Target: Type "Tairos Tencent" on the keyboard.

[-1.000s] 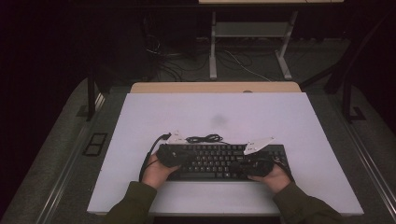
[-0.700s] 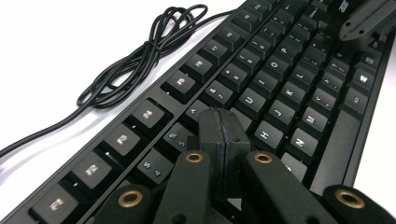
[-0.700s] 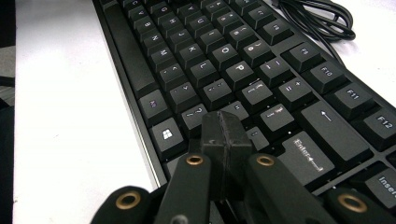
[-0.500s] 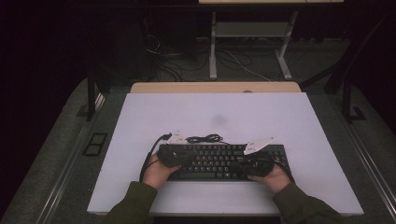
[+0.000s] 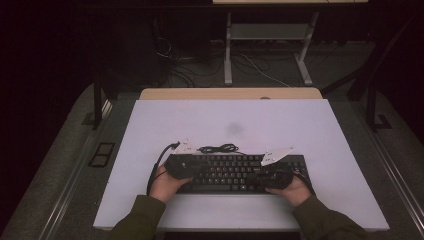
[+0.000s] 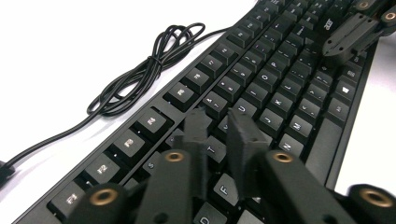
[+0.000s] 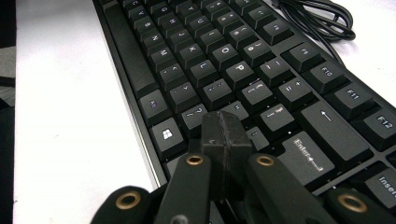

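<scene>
A dim room surrounds the white table [image 5: 150, 130]. On it, a black keyboard [image 5: 235, 172] lies directly beneath both grippers. Its near end keys are hidden behind the jaws. The left gripper [image 6: 218, 126] hovers over the letter keys, jaws slightly apart, gripping nothing. The right gripper [image 7: 223, 130] is pressed closed — empty — above the keys left of Enter. A coiled cable [image 6: 140, 74] lies just beyond the keyboard.
</scene>
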The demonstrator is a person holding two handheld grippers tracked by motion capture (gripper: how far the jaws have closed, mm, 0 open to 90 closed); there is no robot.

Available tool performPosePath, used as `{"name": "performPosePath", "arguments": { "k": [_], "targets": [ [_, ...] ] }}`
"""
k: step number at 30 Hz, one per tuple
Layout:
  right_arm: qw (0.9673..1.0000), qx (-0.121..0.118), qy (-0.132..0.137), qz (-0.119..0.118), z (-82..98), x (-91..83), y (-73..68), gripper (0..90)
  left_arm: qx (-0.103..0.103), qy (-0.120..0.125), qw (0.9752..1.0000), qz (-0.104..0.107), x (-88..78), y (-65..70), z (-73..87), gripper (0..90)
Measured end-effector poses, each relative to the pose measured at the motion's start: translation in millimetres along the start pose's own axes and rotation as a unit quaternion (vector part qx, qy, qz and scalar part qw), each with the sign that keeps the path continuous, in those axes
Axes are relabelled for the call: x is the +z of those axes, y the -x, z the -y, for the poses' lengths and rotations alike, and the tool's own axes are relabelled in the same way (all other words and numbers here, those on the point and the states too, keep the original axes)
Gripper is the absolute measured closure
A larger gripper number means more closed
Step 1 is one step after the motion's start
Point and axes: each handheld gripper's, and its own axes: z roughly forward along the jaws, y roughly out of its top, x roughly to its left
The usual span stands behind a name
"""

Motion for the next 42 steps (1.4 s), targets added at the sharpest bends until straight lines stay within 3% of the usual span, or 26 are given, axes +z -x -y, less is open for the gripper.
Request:
{"name": "performPosePath", "arguments": {
  "k": [20,29,38,42],
  "targets": [
    [1.0,0.001,0.002,-0.003,0.4,0.0,1.1,89.2,-0.008,0.041,0.9991,0.002,-27.0,-2.7,14.3,37.0],
    [1.0,0.004,0.003,-0.003,0.6,0.0,1.3,89.2,-0.006,0.059,0.9982,-0.007,-35.4,-2.3,25.1,16.9],
    [1.0,0.005,0.003,-0.003,0.1,-0.7,1.0,88.9,-0.008,0.066,0.9978,-0.001,-37.6,-2.7,32.2,16.5],
    [0.9999,0.006,0.014,-0.001,-1.2,-4.0,1.6,84.2,-0.008,0.063,0.998,-0.001,-37.1,-3.5,33.5,17.3]
  ]
}}
